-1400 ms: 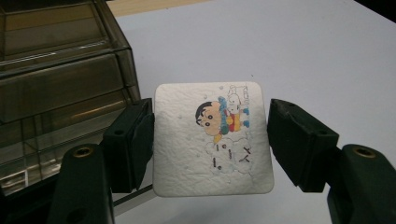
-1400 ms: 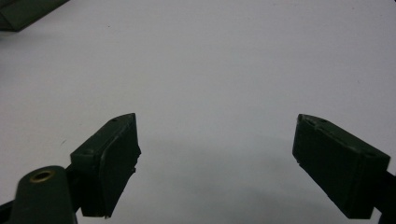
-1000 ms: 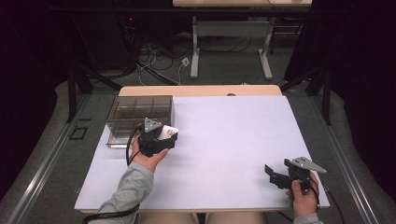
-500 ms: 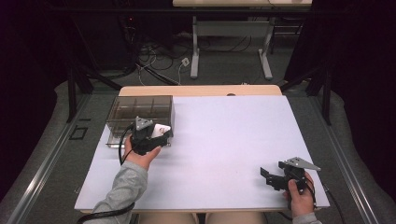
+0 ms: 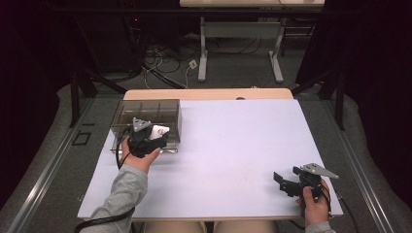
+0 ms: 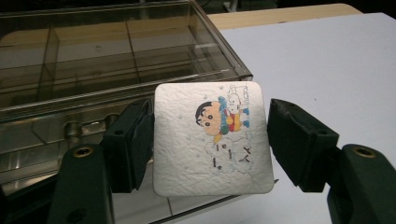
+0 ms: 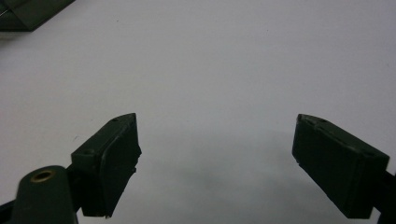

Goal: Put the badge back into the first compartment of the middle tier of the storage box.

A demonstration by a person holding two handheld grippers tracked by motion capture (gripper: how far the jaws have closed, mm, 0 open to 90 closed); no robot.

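Thing: a white square card (image 6: 212,137) with rounded corners and a cartoon print, probably a coaster; textured face, thin.
Where: held between the jaws of the left tool (image 6: 210,140), tilted up, just in front of the clear box (image 6: 93,60) at the left rear of the worktop (image 5: 233,145). In the high view the card (image 5: 159,131) sits at the box's (image 5: 145,114) front wall.
Left tool: pinching the card by its two side edges; the left pad touches the edge, the right pad looks at or just off the other edge, so the hold seems light.
Right tool: (image 7: 215,158) jaws spread, nothing between them, over bare worktop; in the high view it (image 5: 286,183) rests near the right front corner.
Handling: judged light and fairly stiff, flat, not fragile; smooth edges may slip or let it swivel under an edge grip. A hold across opposite edges near mid-height suits it best; squeezing hard could bow it.
Box: lid looks closed, dividers visible inside, compartments appear empty.
Change: the left hand with the card now sits further left and back, closer against the box than a second ago; the grip is unchanged. The right tool is in much the same place.
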